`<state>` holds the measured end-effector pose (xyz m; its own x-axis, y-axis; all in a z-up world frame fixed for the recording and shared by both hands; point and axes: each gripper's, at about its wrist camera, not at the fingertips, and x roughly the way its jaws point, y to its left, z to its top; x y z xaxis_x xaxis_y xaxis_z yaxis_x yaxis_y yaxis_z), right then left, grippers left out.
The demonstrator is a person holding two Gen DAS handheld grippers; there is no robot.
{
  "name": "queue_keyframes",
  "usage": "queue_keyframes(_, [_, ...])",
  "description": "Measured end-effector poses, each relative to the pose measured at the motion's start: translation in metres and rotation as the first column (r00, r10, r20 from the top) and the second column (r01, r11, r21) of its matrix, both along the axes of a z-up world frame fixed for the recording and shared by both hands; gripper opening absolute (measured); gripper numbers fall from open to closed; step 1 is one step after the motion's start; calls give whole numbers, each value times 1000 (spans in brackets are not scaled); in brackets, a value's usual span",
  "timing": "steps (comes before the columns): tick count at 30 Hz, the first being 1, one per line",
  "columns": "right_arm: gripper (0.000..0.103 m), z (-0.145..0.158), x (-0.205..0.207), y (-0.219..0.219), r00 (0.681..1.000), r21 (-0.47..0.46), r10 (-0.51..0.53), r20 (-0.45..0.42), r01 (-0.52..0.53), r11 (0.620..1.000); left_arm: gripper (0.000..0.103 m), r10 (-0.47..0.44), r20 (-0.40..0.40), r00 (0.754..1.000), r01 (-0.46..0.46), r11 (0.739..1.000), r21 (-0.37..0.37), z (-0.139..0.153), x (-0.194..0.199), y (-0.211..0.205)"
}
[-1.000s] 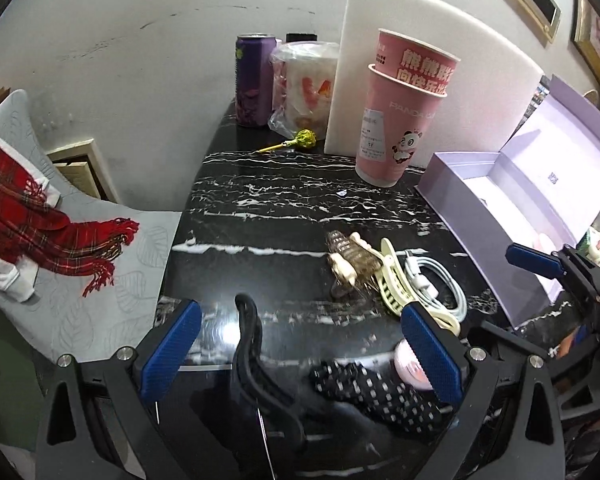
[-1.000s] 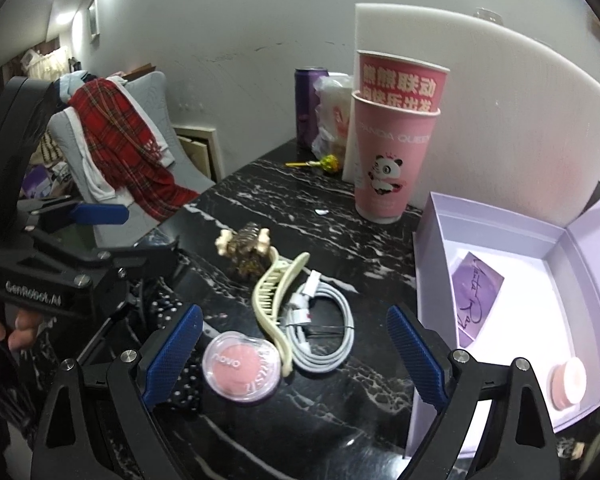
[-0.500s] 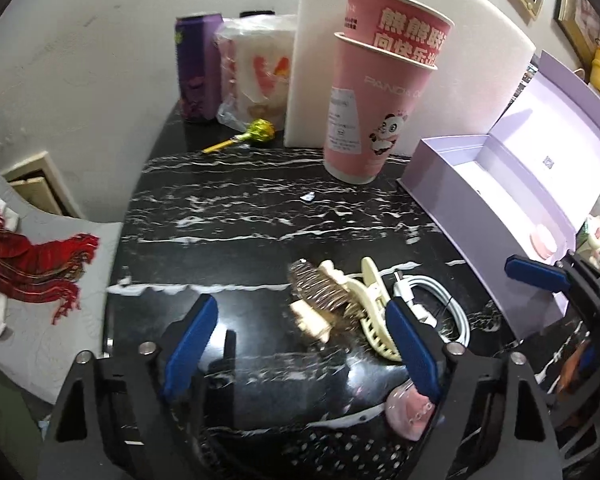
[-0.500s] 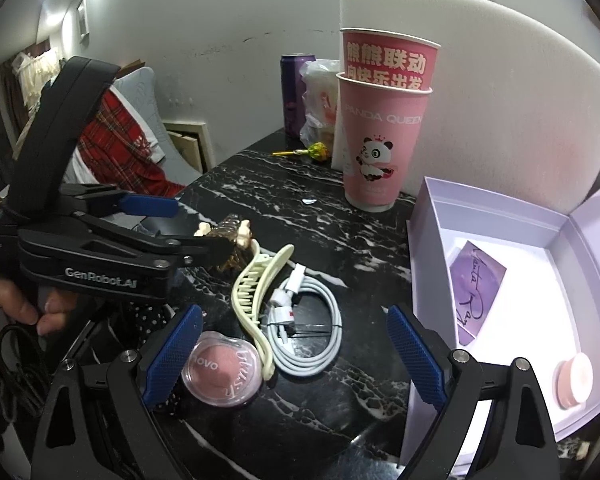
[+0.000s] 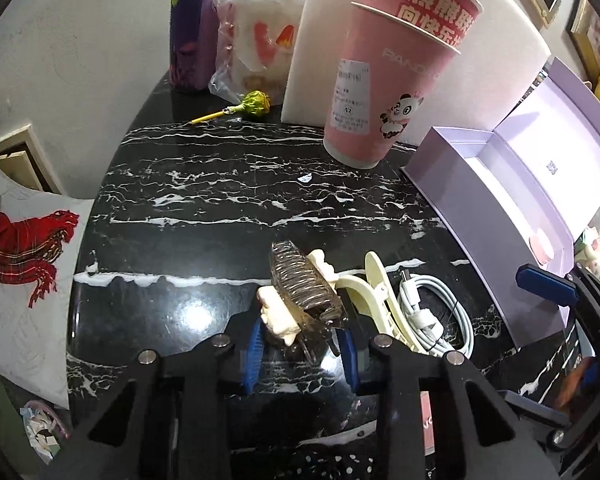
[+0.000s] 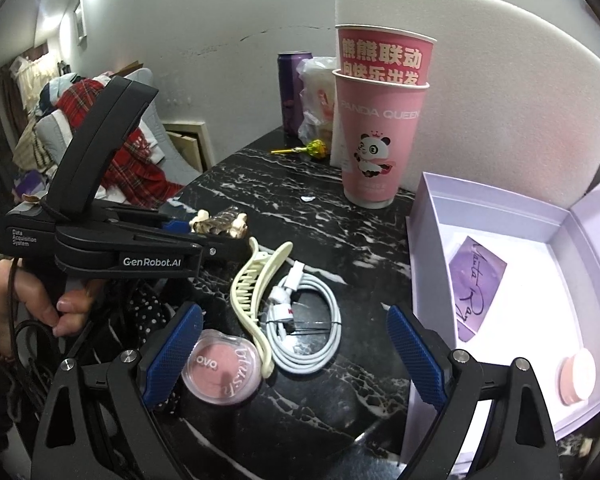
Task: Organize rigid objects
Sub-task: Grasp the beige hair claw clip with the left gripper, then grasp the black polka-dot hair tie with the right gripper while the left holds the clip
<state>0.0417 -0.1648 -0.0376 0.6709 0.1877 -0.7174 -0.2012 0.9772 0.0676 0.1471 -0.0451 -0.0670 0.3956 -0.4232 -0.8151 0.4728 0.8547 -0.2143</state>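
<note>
The left gripper (image 5: pixel 300 350) is closing around the brown clip (image 5: pixel 304 294) on the table (image 5: pixel 204 184), beside the cream clip (image 5: pixel 374 298). Its curved, springy shell could squirt sideways. The right gripper (image 6: pixel 294 356) hangs open above the blush (image 6: pixel 219 366).

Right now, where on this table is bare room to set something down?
Bare marble lies between the pink cups, the lollipop and the brown hair clip. It is crowded around the cream clip, cable and blush compact.
</note>
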Motion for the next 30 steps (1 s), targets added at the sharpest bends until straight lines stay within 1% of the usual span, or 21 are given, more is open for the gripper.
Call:
queue_keyframes(7, [87,-5,-4,5,999,2,19,-29,-19,1000,32,12,56,998,-14,999,38,16,-16,6])
queue_keyframes(12, [85,-11,-8,11,998,38,38,-59,-35,999,32,40,68,997,-42,999,24,27,-30,19])
queue_keyframes(15, [81,-15,-11,12,996,50,36,-80,-32,998,32,59,66,996,-60,998,12,31,-37,27])
queue_keyframes(18, [80,-16,-16,12,995,72,33,-98,-26,997,32,78,71,994,-79,997,6,33,-45,34])
queue_keyframes(22, [80,-12,-23,19,995,77,53,-86,-47,996,32,104,90,991,-104,995,1,39,-56,43])
queue_keyframes(23, [79,-10,-25,22,995,75,61,-81,-55,996,32,111,95,989,-112,994,3,41,-59,46])
queue_keyframes(26, [70,-6,-28,30,993,73,92,-73,-87,994,32,137,99,986,-138,990,7,44,-68,54])
queue_keyframes(30, [70,-4,-31,41,988,89,139,-71,-133,987,32,161,110,981,-164,986,15,48,-77,64])
